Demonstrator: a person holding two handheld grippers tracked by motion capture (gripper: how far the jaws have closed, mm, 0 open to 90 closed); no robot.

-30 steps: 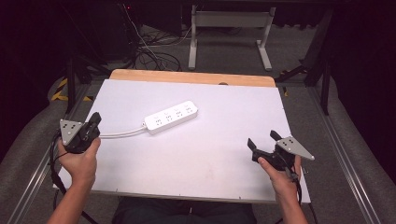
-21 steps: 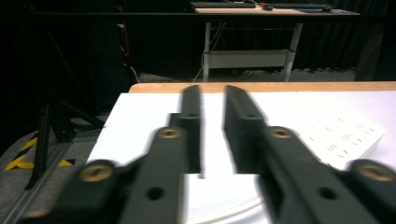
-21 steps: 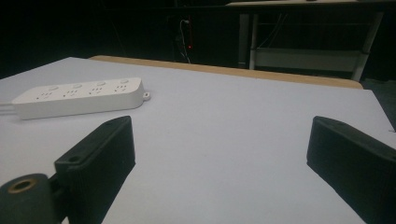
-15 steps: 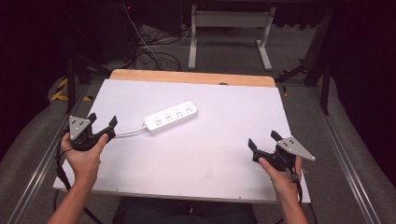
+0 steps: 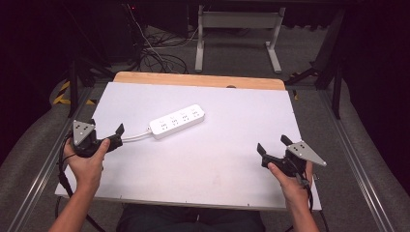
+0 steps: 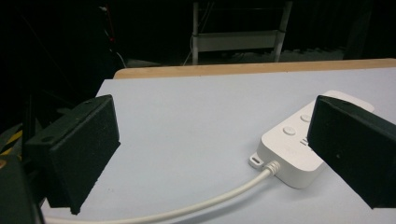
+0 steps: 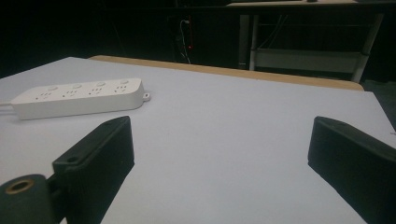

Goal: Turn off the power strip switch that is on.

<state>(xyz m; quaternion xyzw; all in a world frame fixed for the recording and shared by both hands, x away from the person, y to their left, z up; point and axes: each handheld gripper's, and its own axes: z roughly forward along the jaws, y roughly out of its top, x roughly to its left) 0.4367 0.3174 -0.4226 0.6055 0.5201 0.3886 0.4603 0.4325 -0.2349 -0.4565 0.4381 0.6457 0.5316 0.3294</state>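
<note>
A white power strip point(image 5: 176, 122) lies left of centre on the white table top point(image 5: 217, 164), and its white cable point(image 5: 137, 137) runs left toward my left gripper point(image 5: 106, 127). That gripper rests at the table's left edge, and its jaws have just been opening. In the left gripper view the gripper point(image 6: 219, 140) stands wide open; the cable point(image 6: 224, 193) lies on the table low between the pads, untouched, with the strip's end point(image 6: 289, 154) just ahead. My right gripper point(image 5: 273, 144) is open near the right front, and nothing sits between its jaws point(image 7: 224, 144). The strip point(image 7: 77, 98) lies far to its left.
A wooden strip point(image 5: 193, 79) borders the table's far edge. Beyond it stand a metal frame point(image 5: 237, 21) and loose cables point(image 5: 154, 55) on the dark floor. Metal rails point(image 5: 358, 164) run along both sides of the table.
My left gripper's jaws went from shut to wide open, and the hand shifted slightly right toward the cable. The right hand and the power strip stayed put.
</note>
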